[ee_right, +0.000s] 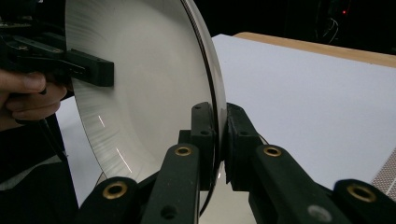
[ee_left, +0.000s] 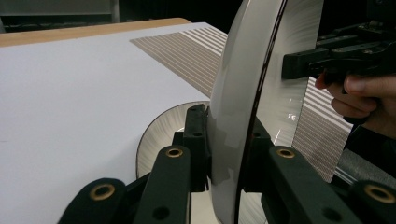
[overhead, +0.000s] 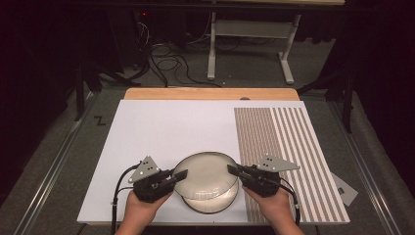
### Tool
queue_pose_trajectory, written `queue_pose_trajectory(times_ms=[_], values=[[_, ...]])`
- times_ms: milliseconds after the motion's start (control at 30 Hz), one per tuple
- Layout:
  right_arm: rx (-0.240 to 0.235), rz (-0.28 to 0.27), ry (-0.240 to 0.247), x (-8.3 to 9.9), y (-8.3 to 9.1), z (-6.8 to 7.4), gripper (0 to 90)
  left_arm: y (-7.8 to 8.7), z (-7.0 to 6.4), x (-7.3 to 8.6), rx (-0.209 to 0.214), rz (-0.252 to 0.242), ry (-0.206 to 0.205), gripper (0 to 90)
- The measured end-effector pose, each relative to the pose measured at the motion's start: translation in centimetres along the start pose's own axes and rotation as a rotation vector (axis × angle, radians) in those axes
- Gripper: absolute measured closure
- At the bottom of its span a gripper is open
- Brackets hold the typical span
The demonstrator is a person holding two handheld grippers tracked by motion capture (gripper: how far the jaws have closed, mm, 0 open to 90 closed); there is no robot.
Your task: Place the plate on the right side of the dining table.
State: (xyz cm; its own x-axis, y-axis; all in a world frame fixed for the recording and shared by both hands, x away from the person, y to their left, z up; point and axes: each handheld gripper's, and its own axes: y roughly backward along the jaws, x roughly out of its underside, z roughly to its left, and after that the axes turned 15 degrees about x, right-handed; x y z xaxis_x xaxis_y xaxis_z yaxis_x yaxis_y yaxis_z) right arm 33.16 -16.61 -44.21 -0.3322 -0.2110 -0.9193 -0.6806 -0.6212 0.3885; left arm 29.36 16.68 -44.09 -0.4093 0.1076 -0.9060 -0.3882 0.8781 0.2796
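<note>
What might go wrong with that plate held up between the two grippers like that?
Both the left hand-held gripper and the right hand-held gripper pinch only the thin rim of the upper plate, on opposite sides. If the hands drift apart or twist unevenly, the glossy rim may slip out of one grip. The upper plate would then likely drop onto the lower plate lying right beneath it on the white board, and either might chip.
</note>
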Motion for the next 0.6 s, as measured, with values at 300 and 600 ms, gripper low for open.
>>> queue_pose_trajectory(times_ms=[300,600], values=[[0.000,-0.004,0.035,-1.7,1.4,-1.5,84.9,-1.5,-1.3,-1.3,-0.024,-0.036,-0.030,77.7],[0.052,-0.033,0.026,-1.7,3.6,-3.9,84.5,-4.9,-2.3,-2.6,-0.022,-0.032,-0.030,76.8]])
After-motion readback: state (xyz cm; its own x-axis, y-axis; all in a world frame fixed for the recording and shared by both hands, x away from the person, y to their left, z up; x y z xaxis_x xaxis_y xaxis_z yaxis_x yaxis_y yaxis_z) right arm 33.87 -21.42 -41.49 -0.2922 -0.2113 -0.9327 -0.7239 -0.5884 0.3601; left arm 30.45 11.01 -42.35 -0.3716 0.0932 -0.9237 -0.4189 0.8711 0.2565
